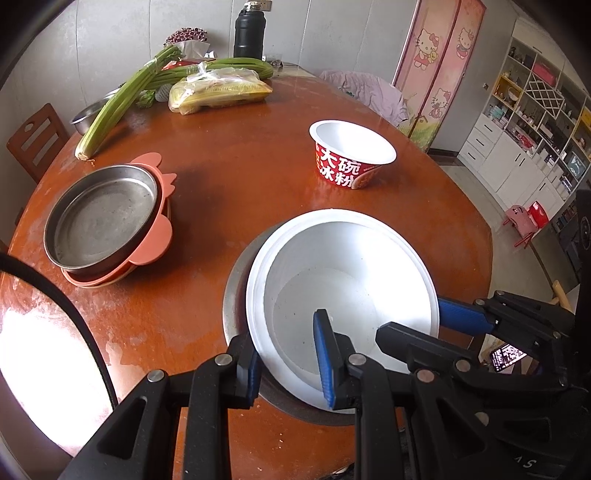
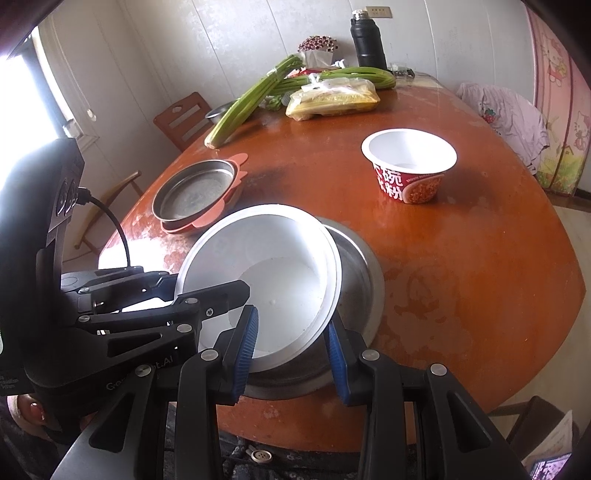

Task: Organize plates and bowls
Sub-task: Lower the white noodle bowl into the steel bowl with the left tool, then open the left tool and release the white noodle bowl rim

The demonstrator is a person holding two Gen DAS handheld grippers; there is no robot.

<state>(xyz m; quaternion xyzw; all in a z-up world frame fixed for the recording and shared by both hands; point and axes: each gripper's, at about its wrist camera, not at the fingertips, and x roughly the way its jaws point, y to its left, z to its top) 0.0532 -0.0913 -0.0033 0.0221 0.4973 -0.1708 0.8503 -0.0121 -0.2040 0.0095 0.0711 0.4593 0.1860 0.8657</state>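
Taking the white bowl as my landmark: it sits tilted inside a wider steel basin at the near edge of the round wooden table.

Far to the left of the bowl, a steel plate lies stacked on salmon-pink plates. Beyond that stack, further from the bowl, celery stalks lie across the table, with a small steel bowl just past them by the table's edge.

My left gripper straddles the bowl's near rim, one blue pad outside the wall and the other inside the bowl. The jaws stand apart, and I cannot tell whether either pad actually presses the wall.

My right gripper comes at the bowl's other side. Its jaws are spread wide either side of the bowl's rim, and the pads show a gap to the plastic, so it grasps nothing.

Behind the bowl, toward the back of the table, a bagged yellow package lies by a black flask. To the right of the bowl and further back stands a red-and-white paper bowl, upright and well apart from it.
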